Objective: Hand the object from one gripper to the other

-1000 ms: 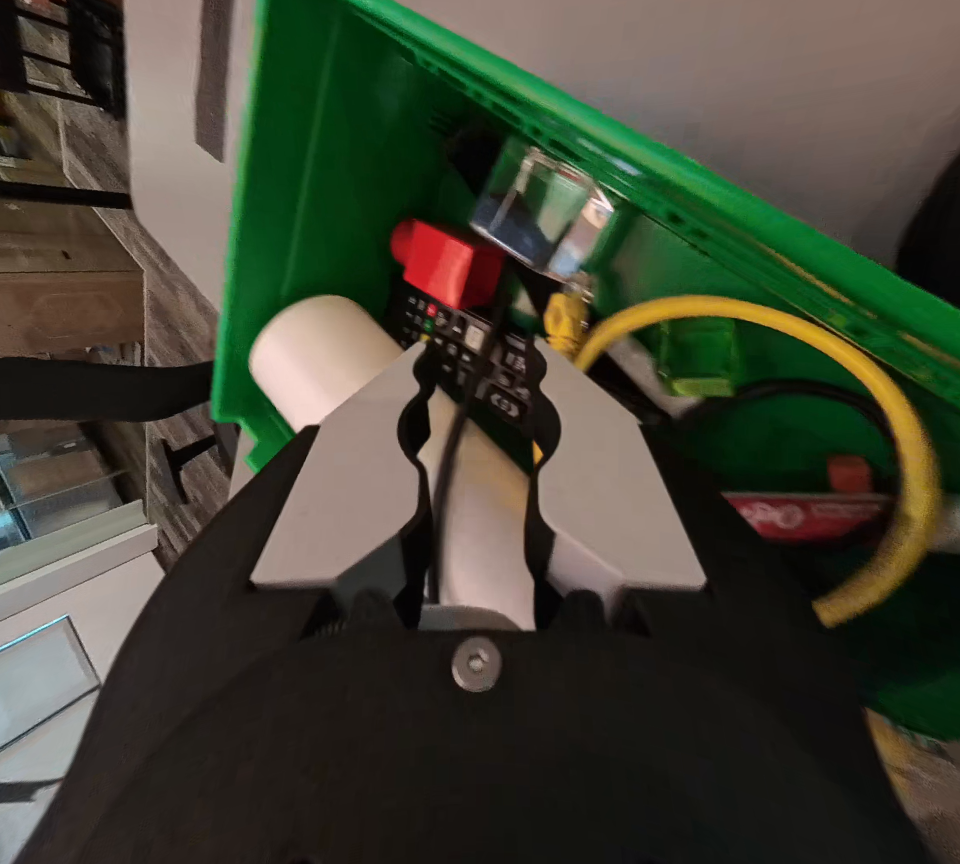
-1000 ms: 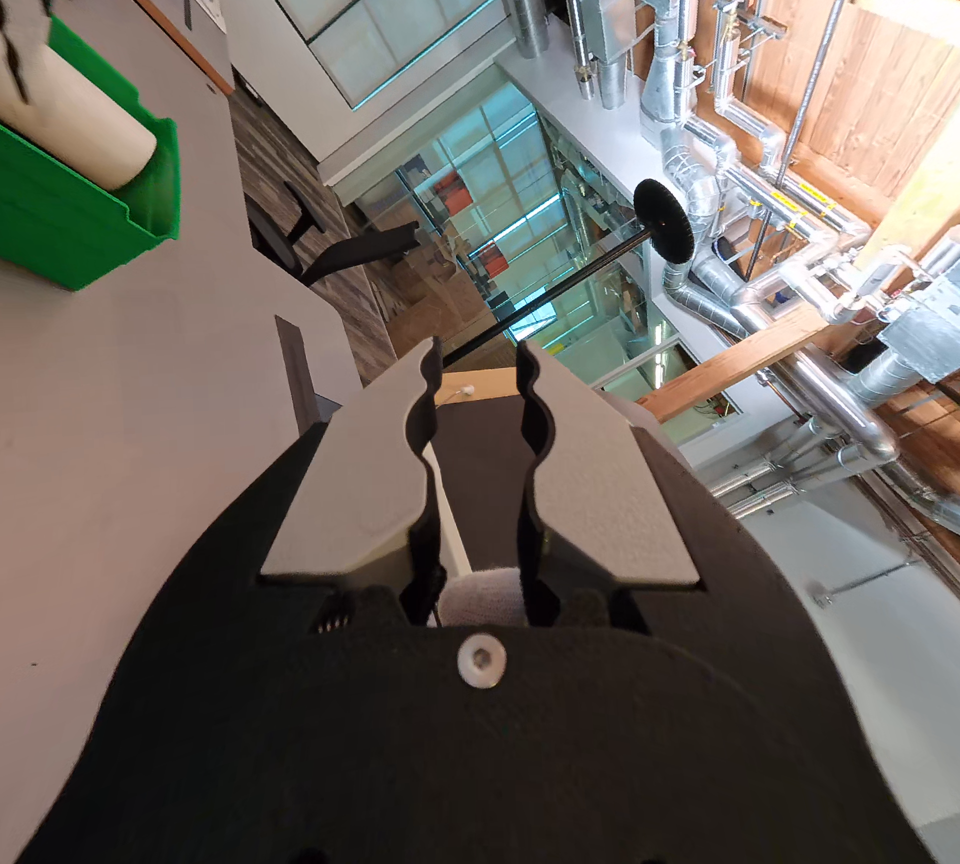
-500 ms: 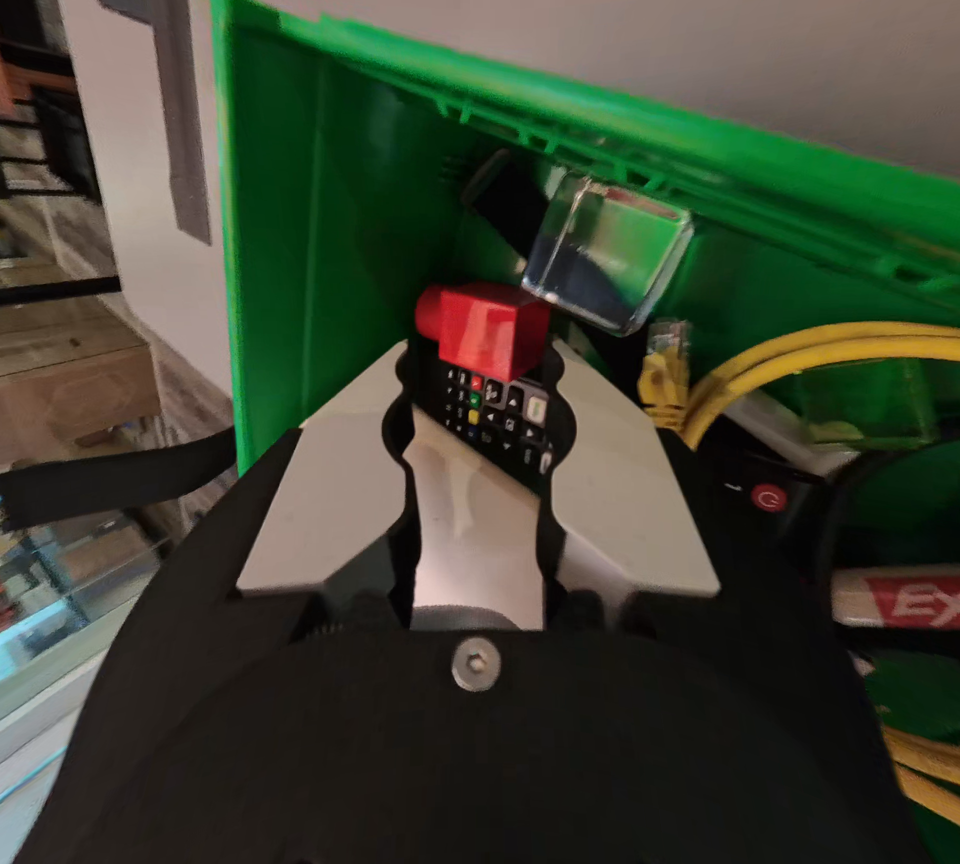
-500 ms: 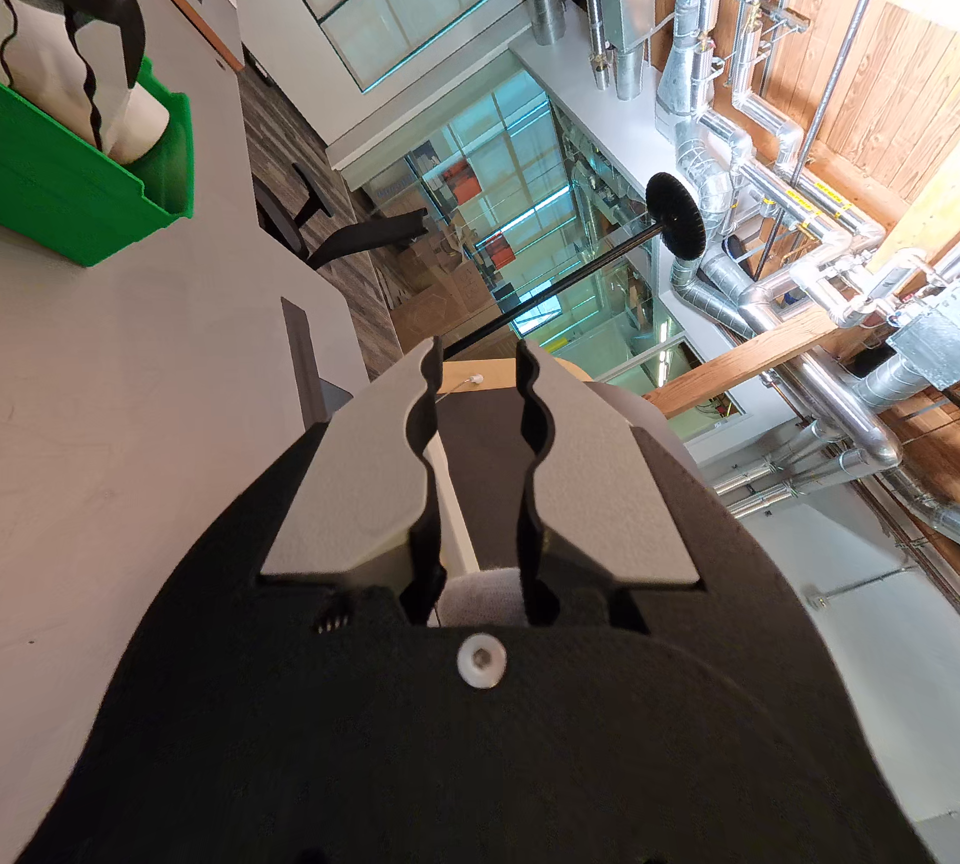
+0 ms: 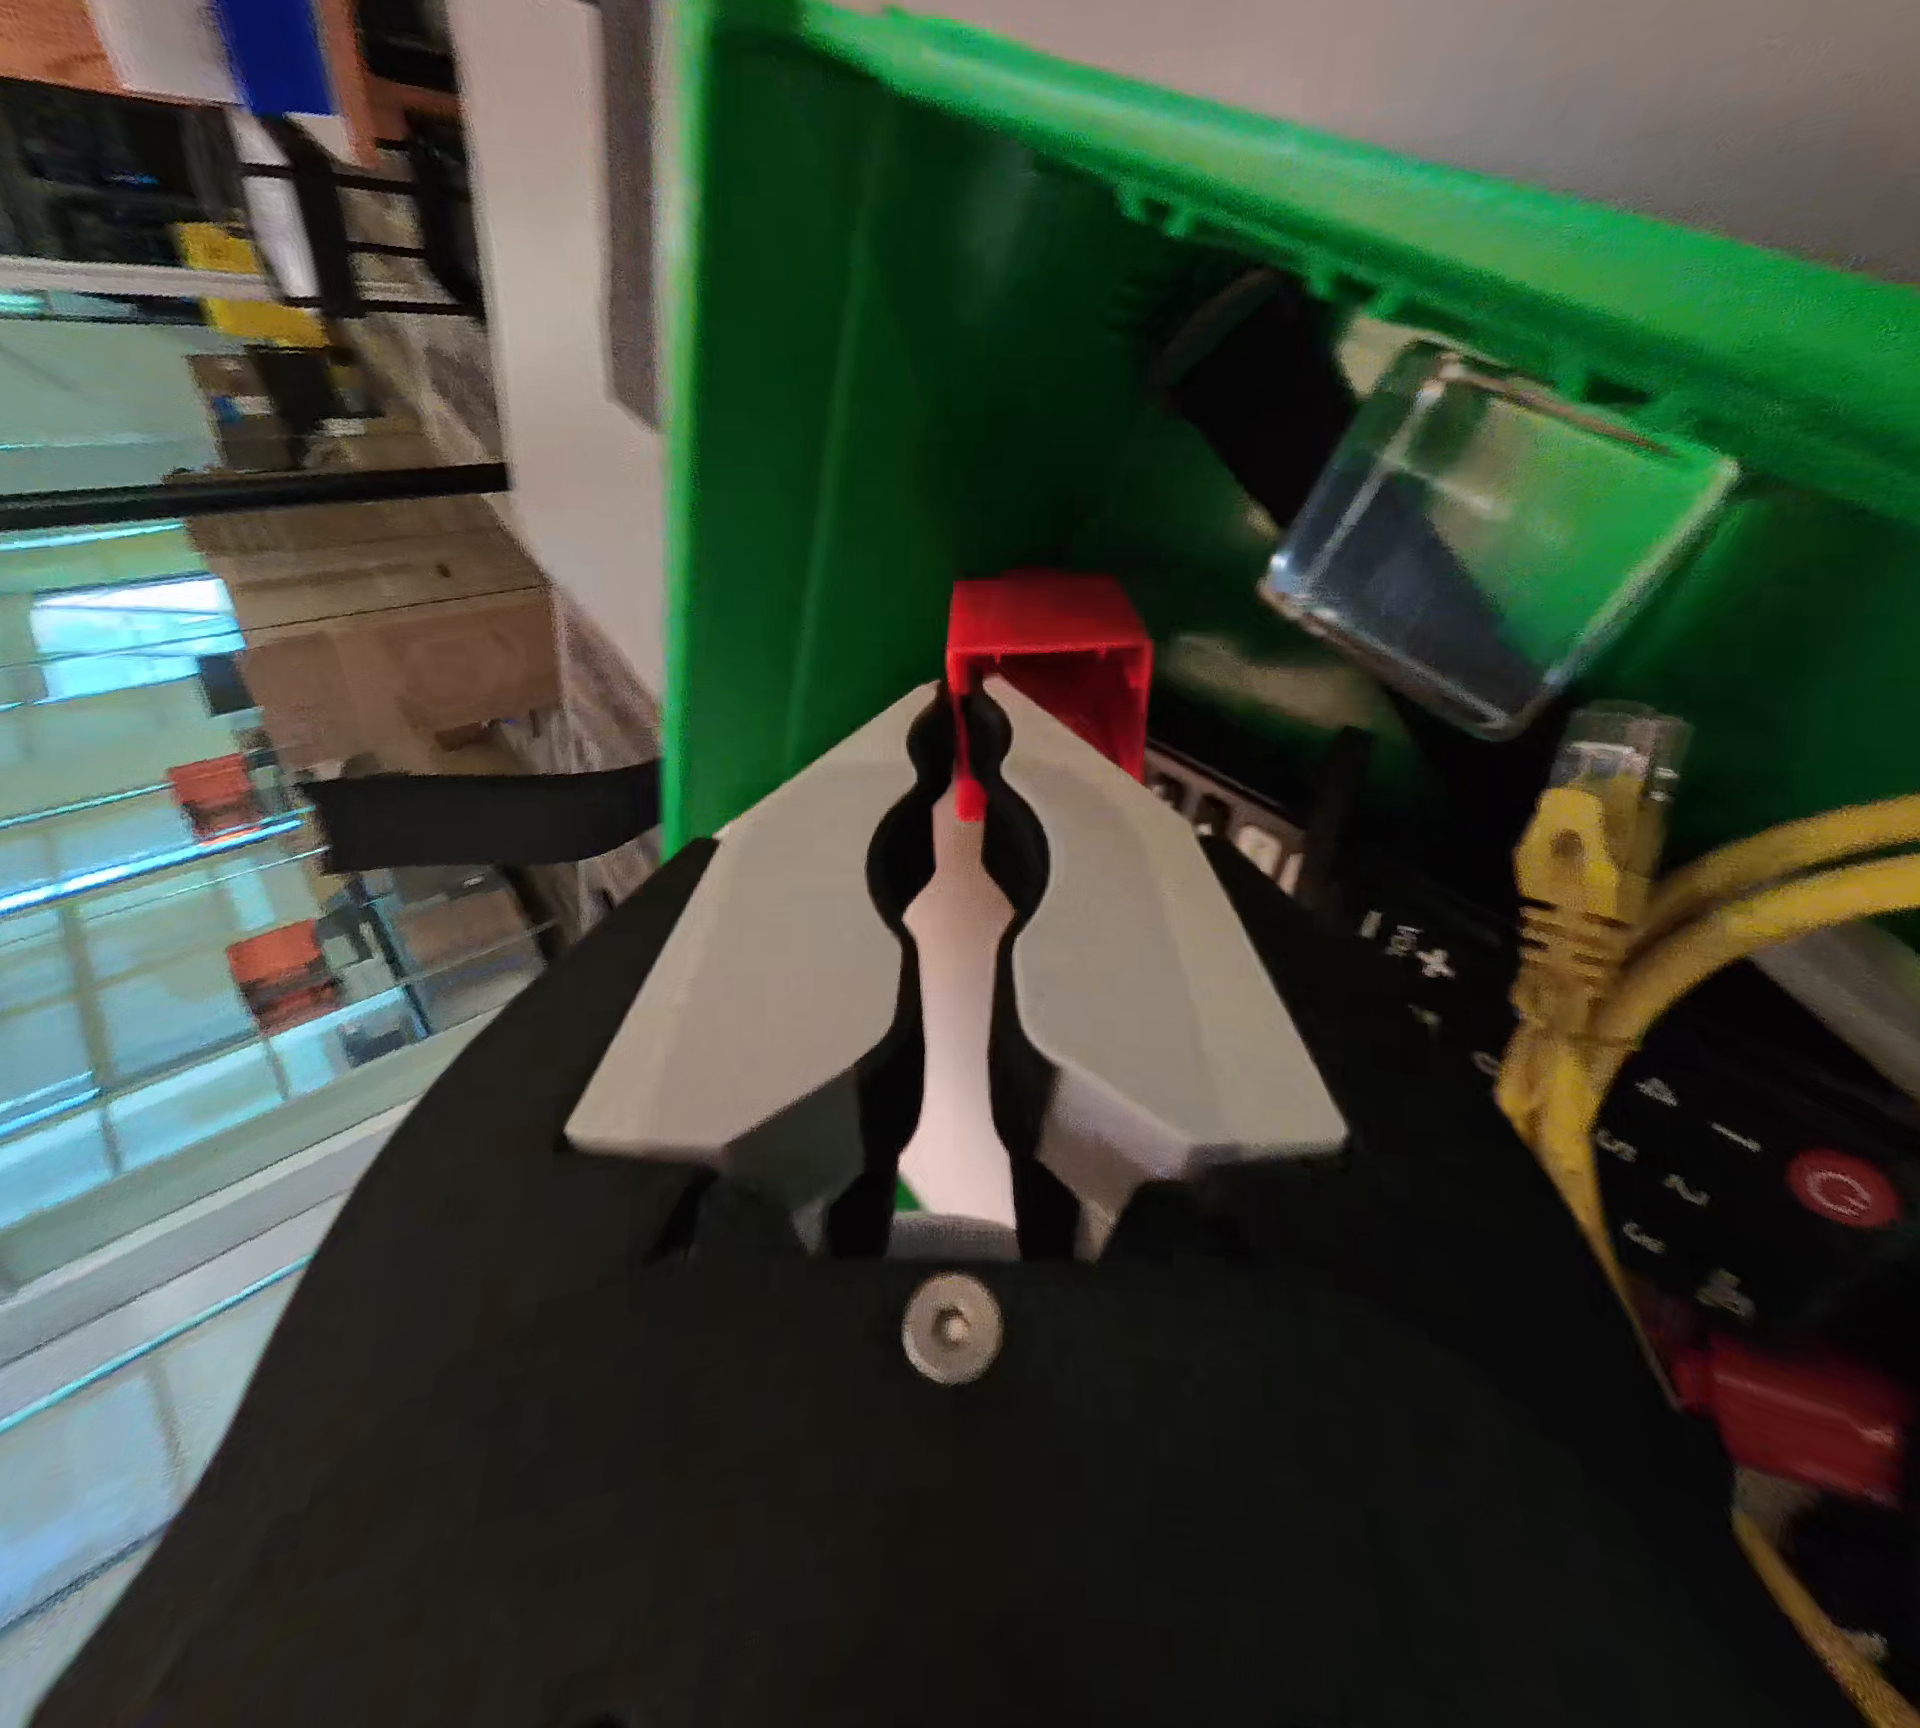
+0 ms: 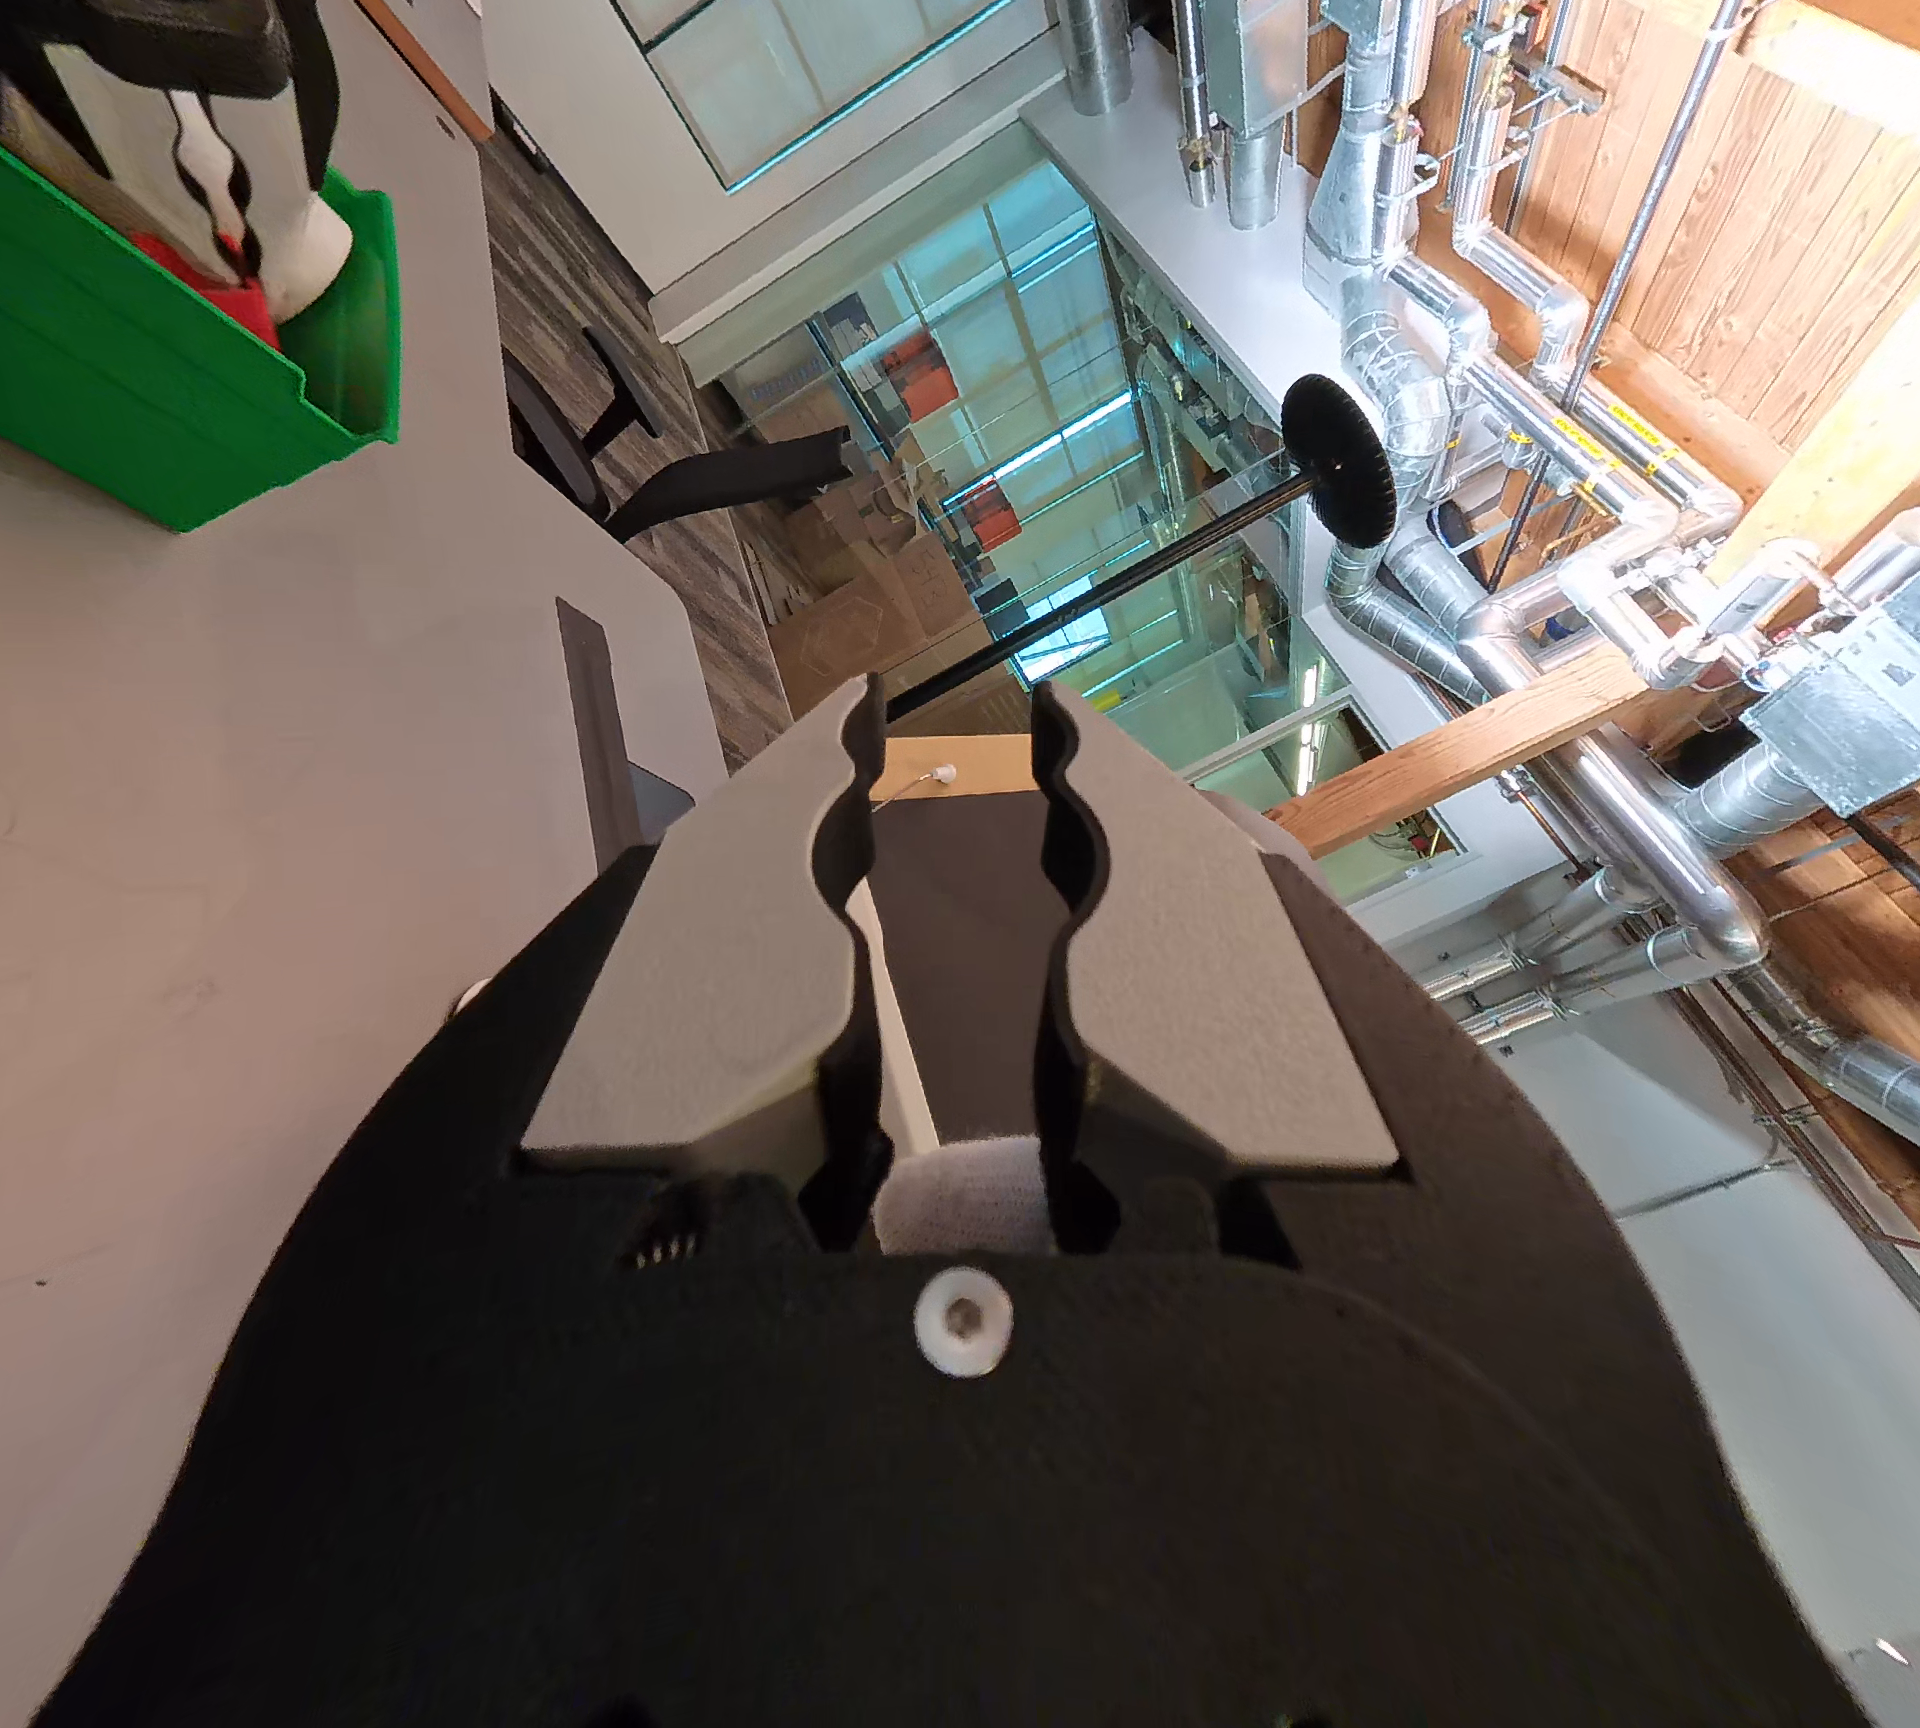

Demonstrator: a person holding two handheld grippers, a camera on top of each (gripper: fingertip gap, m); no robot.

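Note:
A red hollow block (image 5: 1049,629) lies in the near corner of a green bin (image 5: 790,431). My left gripper (image 5: 961,702) is shut, its tips pinching one wall of the red block. A white roll (image 5: 956,1003) shows through the gap under its fingers. In the right wrist view the left gripper (image 6: 234,250) reaches down into the bin (image 6: 156,390) onto the red block (image 6: 244,305). My right gripper (image 6: 956,712) is open and empty, far from the bin, pointing out over the table edge toward the room.
The bin also holds a clear cube (image 5: 1486,535), a yellow cable with its plug (image 5: 1579,878), a black keypad device (image 5: 1714,1107) and another red item (image 5: 1787,1429). The bin stands on a grey table (image 6: 260,795). A black chair (image 6: 717,473) stands beyond the table. Left tips to right tips: about 40 centimetres.
My left gripper has moved forward over the white roll to the red block and closed on its wall. My right gripper has stayed open and barely shifted.

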